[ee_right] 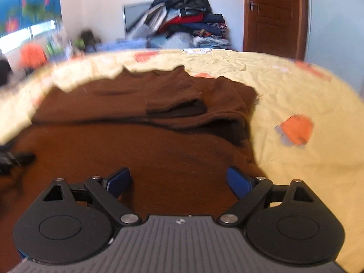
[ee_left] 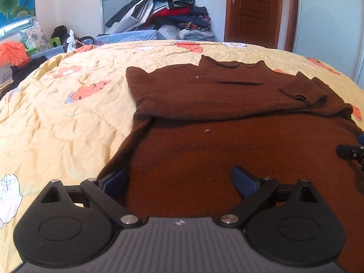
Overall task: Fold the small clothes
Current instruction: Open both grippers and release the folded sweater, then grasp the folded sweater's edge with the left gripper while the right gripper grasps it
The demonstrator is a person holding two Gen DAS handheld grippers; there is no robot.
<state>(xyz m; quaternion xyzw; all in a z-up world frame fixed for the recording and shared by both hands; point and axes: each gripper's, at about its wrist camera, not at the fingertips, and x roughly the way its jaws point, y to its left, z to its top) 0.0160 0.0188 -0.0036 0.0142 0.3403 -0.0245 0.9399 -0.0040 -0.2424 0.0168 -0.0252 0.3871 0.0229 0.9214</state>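
Note:
A brown knitted sweater [ee_left: 204, 104] lies flat on the yellow flowered quilt [ee_left: 68, 118], collar at the far end and both sleeves folded across the chest, one cuff [ee_left: 302, 91] resting at the right. My left gripper [ee_left: 179, 179] hovers over the sweater's near left hem, jaws wide apart, blue pads [ee_left: 116, 179] holding nothing. In the right wrist view the same sweater [ee_right: 136, 141] fills the middle. My right gripper [ee_right: 178, 178] stands open over its near right hem, nothing between the pads [ee_right: 238, 182]. Each gripper's tip shows at the edge of the other's view.
A tall heap of clothes [ee_left: 163, 6] stands past the bed's far edge, beside a wooden door [ee_left: 252, 9]. Clutter, an orange bag [ee_left: 11, 52] and a window sit at the far left. Bare quilt [ee_right: 307, 91] spreads right of the sweater.

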